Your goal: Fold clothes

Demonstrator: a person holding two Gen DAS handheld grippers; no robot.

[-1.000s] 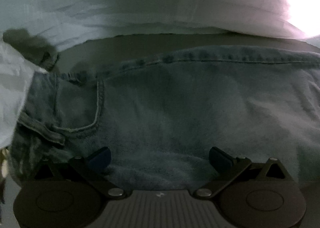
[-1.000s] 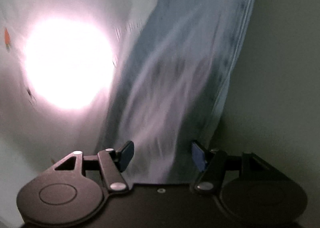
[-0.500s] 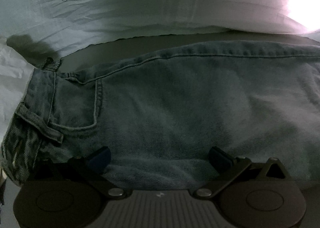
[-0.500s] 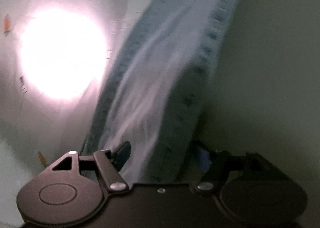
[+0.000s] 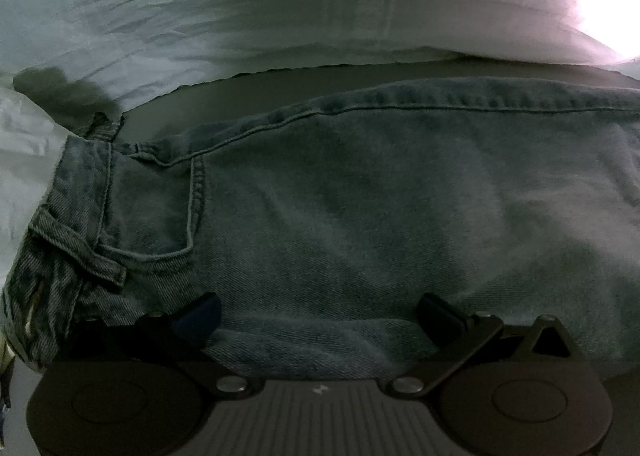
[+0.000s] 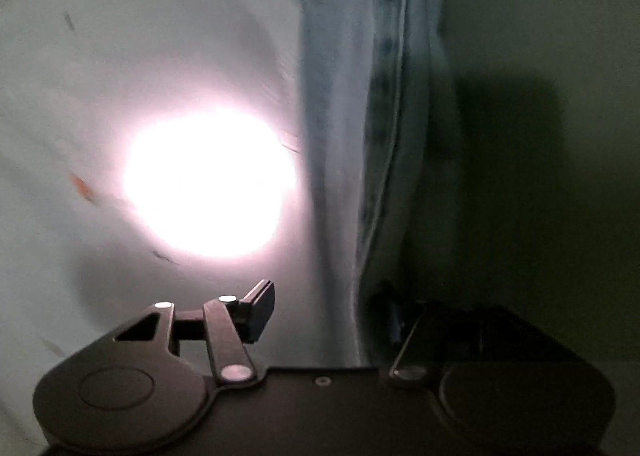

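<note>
The jeans [image 5: 360,224] lie flat on the grey bed sheet [image 5: 280,84], waistband at 9 o'clock, not yet folded: the left gripper [image 5: 320,308] hovers released, while the right gripper [image 6: 332,312], just narrowing, straddles the leg ungripped.

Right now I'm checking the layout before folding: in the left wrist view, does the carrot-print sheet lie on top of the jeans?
No, the carrot-print sheet lies beyond the jeans, with a bare strip between.
</note>
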